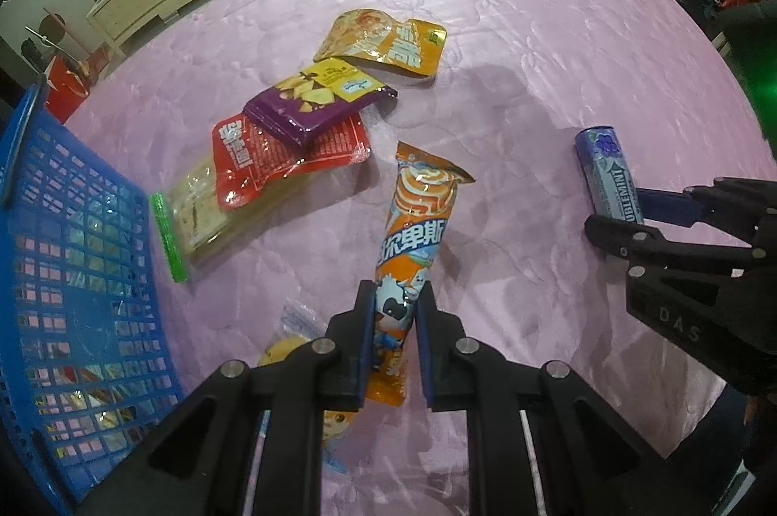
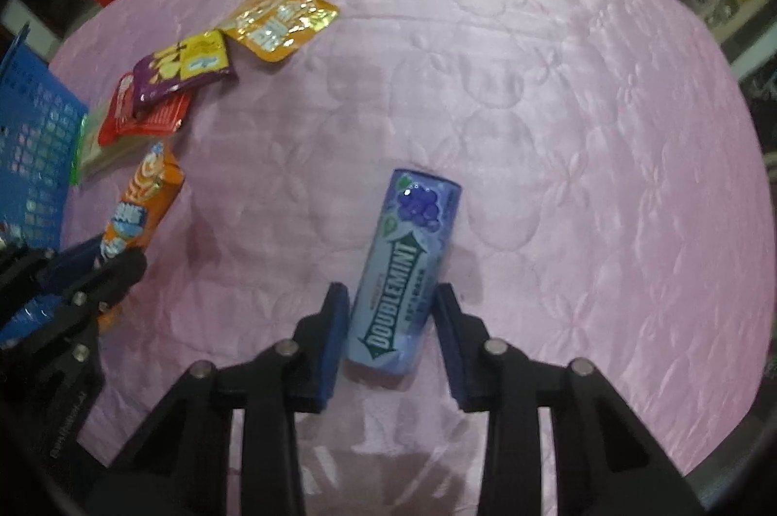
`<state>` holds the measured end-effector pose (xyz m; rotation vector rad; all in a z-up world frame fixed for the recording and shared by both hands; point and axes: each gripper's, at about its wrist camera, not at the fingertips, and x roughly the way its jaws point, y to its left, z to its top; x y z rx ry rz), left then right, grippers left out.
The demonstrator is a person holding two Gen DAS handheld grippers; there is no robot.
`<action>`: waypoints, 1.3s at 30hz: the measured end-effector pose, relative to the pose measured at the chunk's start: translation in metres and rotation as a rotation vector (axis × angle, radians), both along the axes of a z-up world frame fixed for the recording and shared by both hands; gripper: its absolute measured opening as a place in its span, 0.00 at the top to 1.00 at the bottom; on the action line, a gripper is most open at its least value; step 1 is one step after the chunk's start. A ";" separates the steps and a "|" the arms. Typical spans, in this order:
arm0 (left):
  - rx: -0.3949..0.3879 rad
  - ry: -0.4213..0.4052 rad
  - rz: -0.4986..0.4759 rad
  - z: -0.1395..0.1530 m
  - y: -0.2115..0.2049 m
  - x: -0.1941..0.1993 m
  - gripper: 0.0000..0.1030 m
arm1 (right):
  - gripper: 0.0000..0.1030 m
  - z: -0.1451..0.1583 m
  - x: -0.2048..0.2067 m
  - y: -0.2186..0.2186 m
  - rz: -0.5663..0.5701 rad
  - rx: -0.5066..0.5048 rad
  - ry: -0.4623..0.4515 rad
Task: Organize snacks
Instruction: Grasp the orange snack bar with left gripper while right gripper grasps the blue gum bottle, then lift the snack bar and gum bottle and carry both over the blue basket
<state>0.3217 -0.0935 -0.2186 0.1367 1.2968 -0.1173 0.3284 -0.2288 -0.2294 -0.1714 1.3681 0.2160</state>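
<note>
My left gripper (image 1: pixel 396 297) is shut on the lower part of a long orange snack packet (image 1: pixel 417 220), which points away across the pink table (image 1: pixel 558 55). It also shows in the right wrist view (image 2: pixel 145 195). My right gripper (image 2: pixel 391 302) is open, its jaws standing on either side of a blue Doublemint can (image 2: pixel 405 268) that lies on the table, with a gap on the right side. The can (image 1: pixel 609 171) and right gripper (image 1: pixel 614 215) also show at the right of the left wrist view.
A blue mesh basket (image 1: pixel 73 273) stands at the left table edge. Beside it lie a clear green-zip bag (image 1: pixel 204 220), a red packet (image 1: pixel 286 157), a purple-yellow packet (image 1: pixel 315 98) and an orange pouch (image 1: pixel 383 40). Another small packet (image 1: pixel 296 336) lies under my left gripper. Shelves stand behind the table.
</note>
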 end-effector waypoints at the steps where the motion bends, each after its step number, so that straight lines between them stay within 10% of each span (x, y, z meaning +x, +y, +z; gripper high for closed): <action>1: -0.003 -0.002 -0.002 0.002 -0.002 -0.004 0.86 | 0.63 0.001 -0.003 -0.001 0.003 0.013 0.004; 39: -0.068 -0.220 0.010 0.156 0.064 -0.155 0.86 | 0.66 0.179 -0.165 0.086 0.259 0.072 -0.305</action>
